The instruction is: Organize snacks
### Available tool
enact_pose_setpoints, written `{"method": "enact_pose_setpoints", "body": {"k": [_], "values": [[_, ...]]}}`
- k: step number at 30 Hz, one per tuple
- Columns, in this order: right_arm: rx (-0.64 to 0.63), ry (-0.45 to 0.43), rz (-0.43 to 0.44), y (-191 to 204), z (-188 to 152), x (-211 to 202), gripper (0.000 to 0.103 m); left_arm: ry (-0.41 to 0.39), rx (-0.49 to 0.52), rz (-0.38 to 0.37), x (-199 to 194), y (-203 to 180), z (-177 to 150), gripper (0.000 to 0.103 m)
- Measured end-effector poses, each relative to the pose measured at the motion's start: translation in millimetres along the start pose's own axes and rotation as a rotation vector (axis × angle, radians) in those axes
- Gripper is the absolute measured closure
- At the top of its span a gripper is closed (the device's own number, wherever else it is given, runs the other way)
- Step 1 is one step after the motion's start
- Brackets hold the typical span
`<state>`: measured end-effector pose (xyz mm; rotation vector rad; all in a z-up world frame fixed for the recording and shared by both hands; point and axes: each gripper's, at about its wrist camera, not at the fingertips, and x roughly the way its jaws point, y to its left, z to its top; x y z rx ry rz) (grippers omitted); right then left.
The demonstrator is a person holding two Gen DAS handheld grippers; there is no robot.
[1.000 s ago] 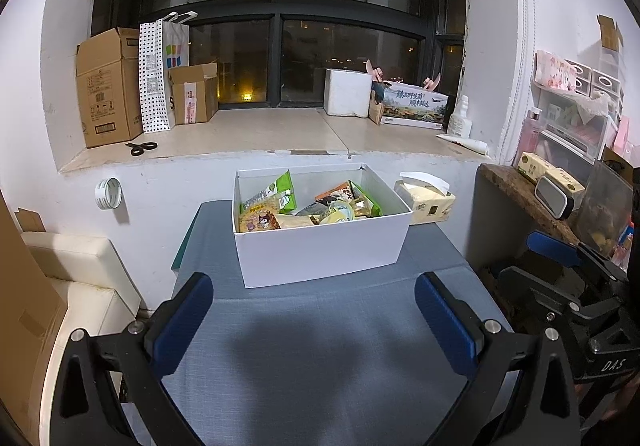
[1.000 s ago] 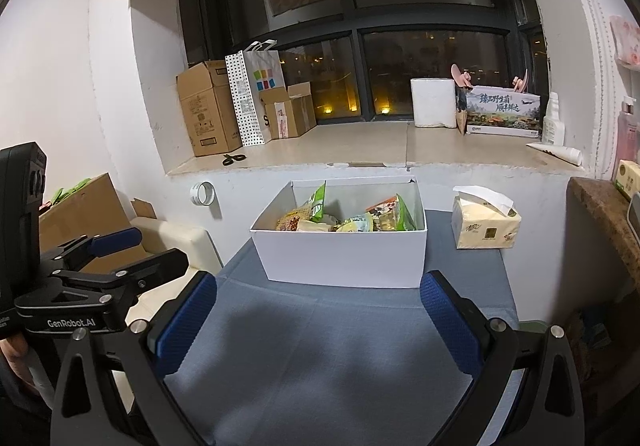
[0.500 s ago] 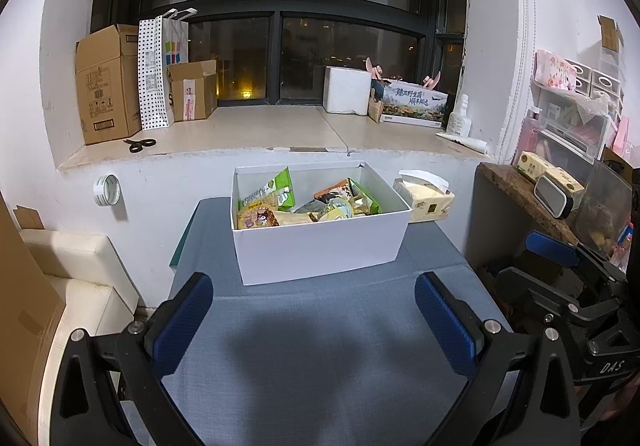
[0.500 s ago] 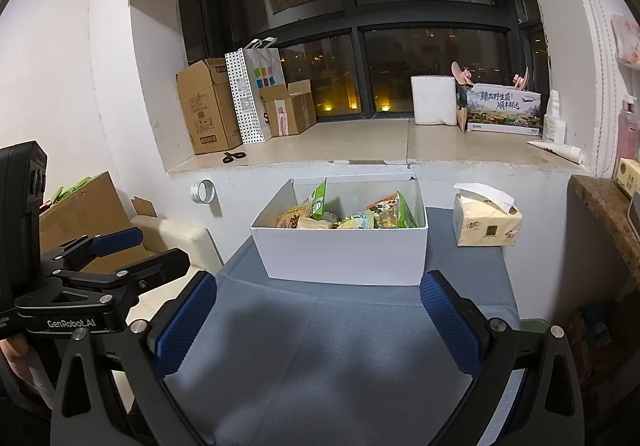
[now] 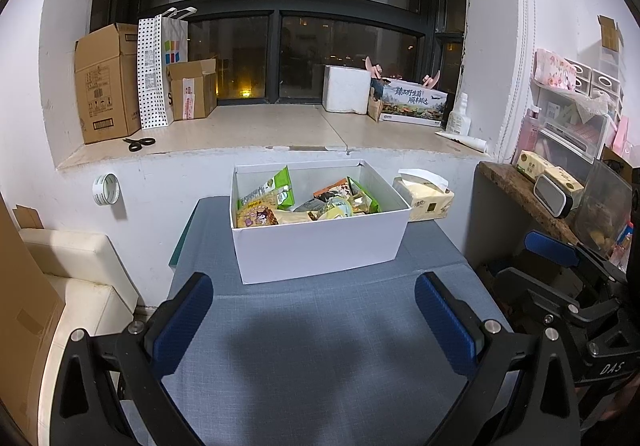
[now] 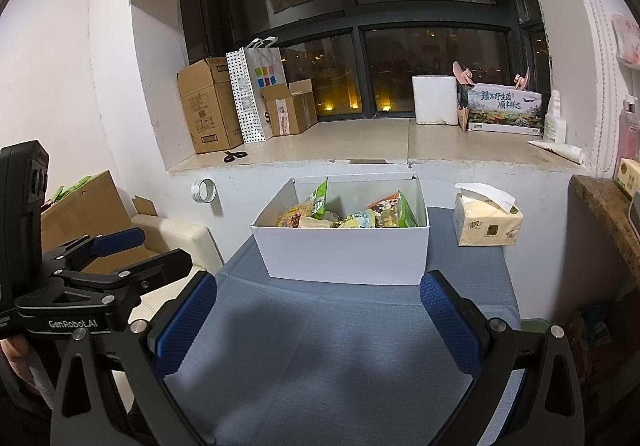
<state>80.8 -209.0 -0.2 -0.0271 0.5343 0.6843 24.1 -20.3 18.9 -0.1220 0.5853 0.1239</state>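
A white open box (image 5: 320, 246) stands at the far end of a blue-grey cloth table (image 5: 320, 346). Several snack packets (image 5: 280, 201) lie inside, among them green and orange ones. The box shows in the right wrist view (image 6: 344, 258) too, with the snacks (image 6: 352, 215) in it. My left gripper (image 5: 314, 318) is open and empty, held above the near part of the table, short of the box. My right gripper (image 6: 318, 320) is open and empty, likewise short of the box. Each gripper shows at the side of the other's view.
A tissue pack (image 5: 426, 199) sits right of the box. A window ledge (image 5: 280, 133) behind holds cardboard boxes, a paper bag, scissors and a white block. A cream seat (image 5: 72, 274) is left of the table, a cluttered shelf (image 5: 540, 189) right.
Both grippers have stayed open. The left view has shifted slightly, the box sitting a little lower and nearer; the right view is almost unchanged.
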Motion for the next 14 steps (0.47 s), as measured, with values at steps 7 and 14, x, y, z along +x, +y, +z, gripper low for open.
{"method": "enact_pose_setpoints", "body": {"k": [7, 14], "values": [[0.000, 0.001, -0.001, 0.3, 0.1, -0.2, 0.000, 0.001, 0.004, -0.007, -0.3, -1.0, -0.4, 0.000], [-0.001, 0.000, 0.002, 0.2, 0.4, -0.2, 0.000, 0.002, -0.005, 0.001, -1.3, -1.7, -1.1, 0.000]]}}
